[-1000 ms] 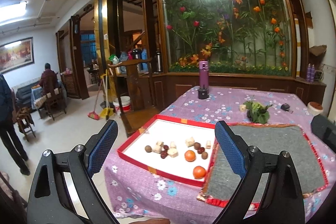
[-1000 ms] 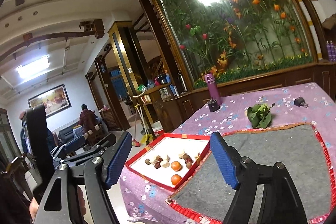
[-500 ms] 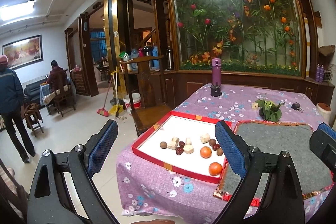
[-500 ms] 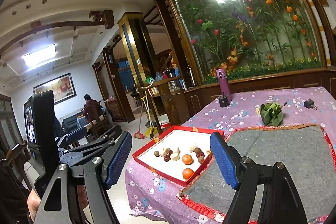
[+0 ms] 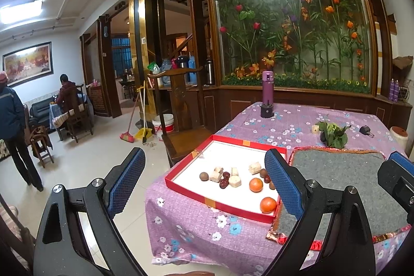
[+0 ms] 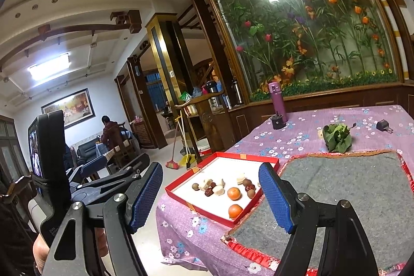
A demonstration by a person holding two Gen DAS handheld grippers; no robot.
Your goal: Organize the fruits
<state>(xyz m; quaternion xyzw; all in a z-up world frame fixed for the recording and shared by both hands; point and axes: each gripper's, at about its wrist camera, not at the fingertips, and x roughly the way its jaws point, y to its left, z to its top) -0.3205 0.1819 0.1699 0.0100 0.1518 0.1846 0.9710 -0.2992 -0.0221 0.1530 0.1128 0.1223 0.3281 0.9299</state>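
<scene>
Two hand-held claws face a bench [image 5: 297, 126] draped in a purple flowered cloth. The left claw [image 5: 204, 180] hangs off the bench's near-left corner with its blue-padded jaws spread wide and nothing between them; the right claw [image 6: 211, 195] is likewise wide open and empty, held short of the near edge. A red-rimmed tray [image 5: 220, 203] with a white floor lies at the near-left corner of the bench and holds the fruits: two oranges, one [image 5: 268, 205] in the tray's near-right corner and the other [image 5: 256, 184] just behind it, together with several small brown and dark red fruits [image 5: 224, 183] and pale cut chunks [image 5: 235, 181] clustered toward the tray's middle (their kinds are too small to tell). A grey felt mat [image 6: 349, 188] edged in red adjoins the tray's right side and covers the near-right part of the bench. Beyond the mat's far edge lies a leafy green bundle [image 6: 337, 137]; a purple bottle [image 5: 267, 88] stands upright near the far-left edge, with a small dark cup [image 5: 266, 111] just before it.
</scene>
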